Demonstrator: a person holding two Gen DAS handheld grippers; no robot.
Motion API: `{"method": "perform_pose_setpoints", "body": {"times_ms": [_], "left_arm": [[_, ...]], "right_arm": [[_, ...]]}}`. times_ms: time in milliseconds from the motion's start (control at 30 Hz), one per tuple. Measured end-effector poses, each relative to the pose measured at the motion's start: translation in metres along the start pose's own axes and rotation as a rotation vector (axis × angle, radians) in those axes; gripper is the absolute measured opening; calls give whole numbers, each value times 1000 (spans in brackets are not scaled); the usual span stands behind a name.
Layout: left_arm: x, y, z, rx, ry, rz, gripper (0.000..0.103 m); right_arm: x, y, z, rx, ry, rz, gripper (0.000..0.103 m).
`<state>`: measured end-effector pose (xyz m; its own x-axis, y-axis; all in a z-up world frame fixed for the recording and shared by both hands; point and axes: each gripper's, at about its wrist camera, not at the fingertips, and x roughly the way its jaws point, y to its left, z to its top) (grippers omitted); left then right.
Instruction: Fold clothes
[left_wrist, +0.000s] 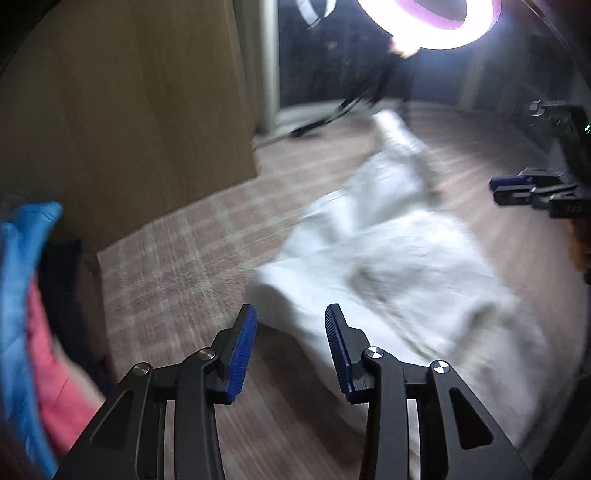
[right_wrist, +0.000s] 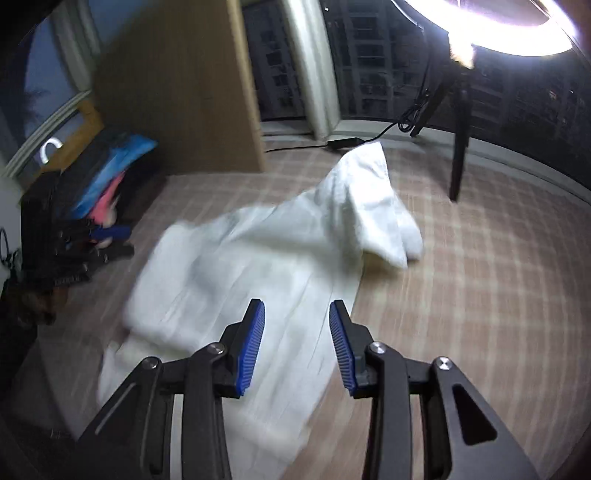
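Our left hand-held gripper (left_wrist: 290, 314): matte black linkage arms, triangular cut-outs in the outer links, round silver pivot screws at the joints. Fingers (left_wrist: 243, 350) faced with ribbed blue pads. Our right hand-held gripper (right_wrist: 296, 310) is the same build: black links, silver screws, ribbed blue pads on black finger blocks. Seen side-on from the opposite camera, each shows as stacked black bars with a blue tip.
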<state>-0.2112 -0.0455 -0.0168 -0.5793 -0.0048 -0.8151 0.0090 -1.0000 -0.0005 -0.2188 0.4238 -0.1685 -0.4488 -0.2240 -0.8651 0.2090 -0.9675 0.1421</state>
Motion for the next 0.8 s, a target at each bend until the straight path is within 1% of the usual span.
{"method": "perform_pose_setpoints", "body": {"times_ms": [33,67,100,133,167,200,233,300,367,400,467,533,567,633,700,733,800], "left_arm": [[-16,-16,-10,47,-10,-17,38],[-33,-32,-21,94,-20,-34,39],[-44,-49,-31,140,-17,-49,41],[-52,-65,-42,178,-6,-62,42],[-60,-80,-54,212,4,-74,42],[-64,-93,-64,240,17,-88,42],[-67,-105,-73,263,30,-103,42],[-71,-133,-93,354,51,-121,42],[-69,-153,-111,466,58,-109,45],[-67,-163,-120,524,60,-92,47],[-55,-173,-132,600,86,-70,48],[-41,-181,-144,666,117,-50,48],[-34,-182,-147,675,131,-47,48],[-26,-177,-149,669,142,-50,49],[-22,-172,-148,658,134,-65,52],[-21,-170,-147,648,136,-74,52],[-19,-165,-144,623,143,-96,50]], "right_arm": [[-12,4,-16,4,0,6,36],[-23,8,-31,9,0,13,39],[-35,12,-47,13,0,19,51],[-46,16,-62,18,0,26,56],[-58,20,-78,22,0,32,58],[-60,25,-97,37,6,20,58],[-62,30,-109,40,12,29,58],[-67,40,-133,45,25,49,58],[-68,52,-151,5,31,1,58],[-68,60,-158,-32,34,-27,58],[-68,76,-163,-103,23,-58,58],[-73,92,-161,-176,-1,-26,58],[-72,103,-161,-233,-9,-19,58],[-66,118,-162,-334,-5,-45,59],[-52,126,-168,-422,40,-72,59],[-46,126,-170,-443,62,-83,59],[-33,125,-174,-485,105,-106,60]]}}
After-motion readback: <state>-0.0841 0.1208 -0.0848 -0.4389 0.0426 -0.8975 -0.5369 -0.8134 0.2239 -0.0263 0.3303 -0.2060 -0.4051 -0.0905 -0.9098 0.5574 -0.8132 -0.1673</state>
